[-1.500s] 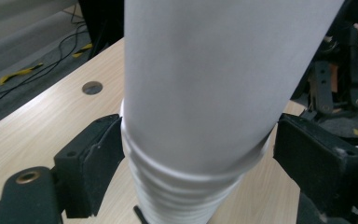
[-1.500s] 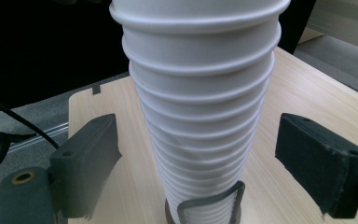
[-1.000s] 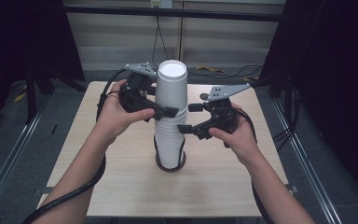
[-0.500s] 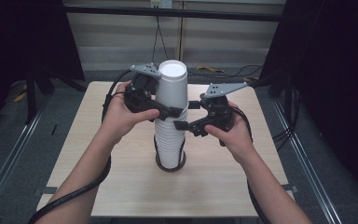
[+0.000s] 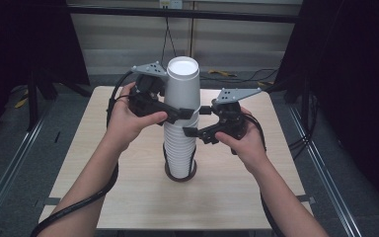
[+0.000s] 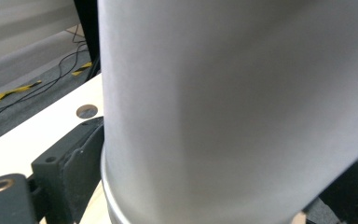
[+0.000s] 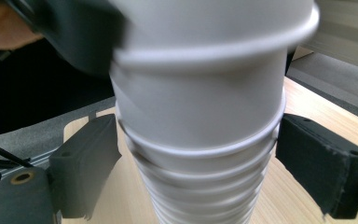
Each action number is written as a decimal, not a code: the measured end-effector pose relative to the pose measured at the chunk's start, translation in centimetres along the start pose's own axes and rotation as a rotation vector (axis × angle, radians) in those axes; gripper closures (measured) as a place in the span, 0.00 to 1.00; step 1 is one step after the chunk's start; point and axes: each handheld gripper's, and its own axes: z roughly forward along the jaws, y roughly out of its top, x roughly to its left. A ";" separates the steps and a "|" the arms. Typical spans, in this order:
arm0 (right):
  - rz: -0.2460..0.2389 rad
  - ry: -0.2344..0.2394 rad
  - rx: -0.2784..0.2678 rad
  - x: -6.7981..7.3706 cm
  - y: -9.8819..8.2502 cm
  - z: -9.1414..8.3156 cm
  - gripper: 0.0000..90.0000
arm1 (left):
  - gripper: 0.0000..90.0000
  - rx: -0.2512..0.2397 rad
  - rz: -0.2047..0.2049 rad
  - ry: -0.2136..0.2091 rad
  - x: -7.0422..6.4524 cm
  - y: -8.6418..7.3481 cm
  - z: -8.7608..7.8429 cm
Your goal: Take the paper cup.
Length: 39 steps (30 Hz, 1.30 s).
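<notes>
A tall stack of upturned white paper cups (image 5: 179, 150) stands mid-table inside a dark ring (image 5: 168, 170). The top cup (image 5: 181, 86) sits a little higher than the rest. My left gripper (image 5: 185, 111) comes in from the left at its lower rim; its jaws have just been closing on this cup, which looms close in the left gripper view (image 6: 223, 107), and the pads (image 6: 72, 170) press on it. My right gripper (image 5: 197, 121) reaches in from the right just below. Its pads (image 7: 86, 170) clamp the stack (image 7: 200, 140) from both sides.
The light wooden table (image 5: 103, 148) has bare room all around the stack; a small hole (image 6: 87, 111) shows in its top. Dark floor, metal rails and loose cables (image 5: 222, 74) surround the table. Gripper cables trail beneath both forearms.
The top cup has risen slightly with my left gripper, which shifted a little to the right. The right gripper has stayed on the stack.
</notes>
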 end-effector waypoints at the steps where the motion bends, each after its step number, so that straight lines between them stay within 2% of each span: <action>1: -0.001 0.000 0.002 -0.1 0.0 0.0 0.14 | 0.08 0.008 0.004 0.008 -0.1 0.2 -0.1; 7: -0.001 -0.003 -0.004 0.1 0.1 -0.1 0.14 | 0.09 0.002 -0.009 0.019 0.0 0.3 -0.5; 15: 0.004 -0.005 -0.019 0.1 0.3 -0.2 0.15 | 0.10 0.001 -0.013 0.012 0.1 0.2 -0.7; 18: 0.000 -0.008 -0.019 0.1 0.3 -0.2 0.14 | 0.10 -0.010 -0.027 0.004 0.2 0.0 -0.7; 20: 0.002 -0.010 -0.016 0.1 0.3 -0.1 0.15 | 0.11 -0.021 -0.018 0.004 0.2 -0.1 -0.8; 39: -0.003 -0.014 -0.015 0.1 0.4 0.0 0.15 | 0.11 -0.056 -0.043 -0.009 0.2 1.1 -1.9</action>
